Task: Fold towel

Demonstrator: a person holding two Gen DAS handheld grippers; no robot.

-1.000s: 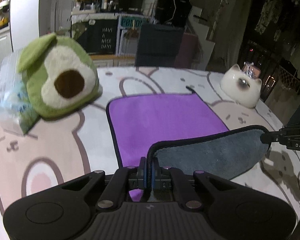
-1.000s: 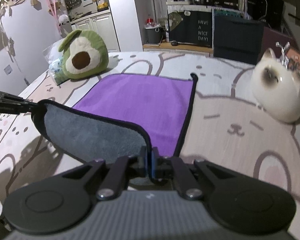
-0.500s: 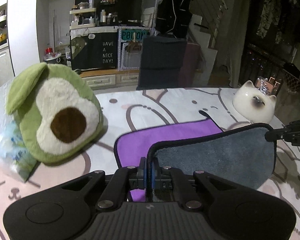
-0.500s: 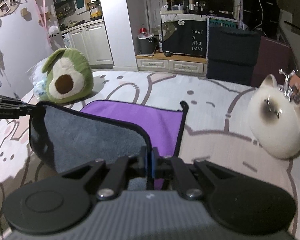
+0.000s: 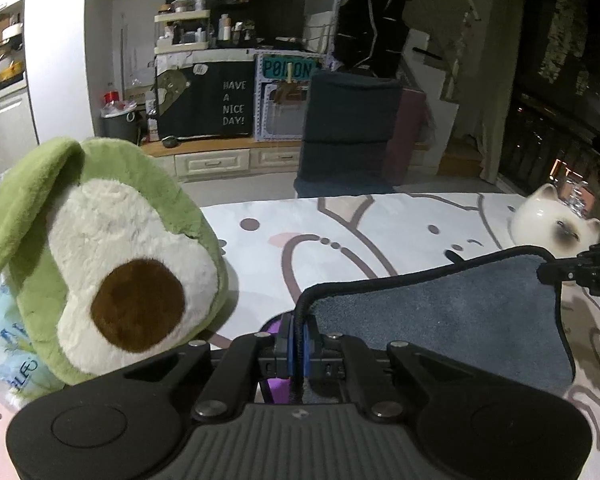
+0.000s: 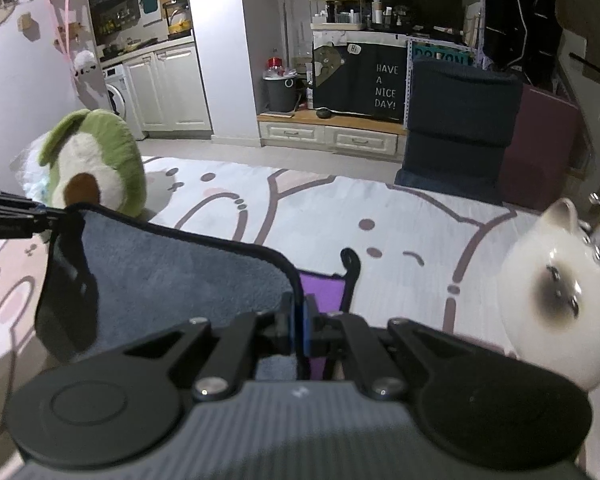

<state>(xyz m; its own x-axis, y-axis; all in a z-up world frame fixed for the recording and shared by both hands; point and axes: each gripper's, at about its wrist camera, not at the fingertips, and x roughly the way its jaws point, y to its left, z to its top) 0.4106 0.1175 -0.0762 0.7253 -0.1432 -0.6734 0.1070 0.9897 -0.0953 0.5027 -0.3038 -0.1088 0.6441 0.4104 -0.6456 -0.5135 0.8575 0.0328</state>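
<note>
The towel is hanging in the air above the worktop, grey side facing the cameras, its black-bound near edge stretched between two corners. The left claw is pinching one corner tight between its blue pads, and the right claw is clamping the opposite corner the same way (each one is showing up as a dark bar at the edge of the other's view). Holding both corners level and apart is keeping the edge taut, which I'd judge is the point: a straight leading edge is going to land square. A sliver of the purple face is peeking out below, lying on the worktop beside the hanging loop, so the far half is resting flat while the near half is being carried over it. The fold looks about midway. The avocado plush is sitting just left of the path, over a plastic pack, and the cat figurine is crowding the right, so the landing is wanting care.
</note>
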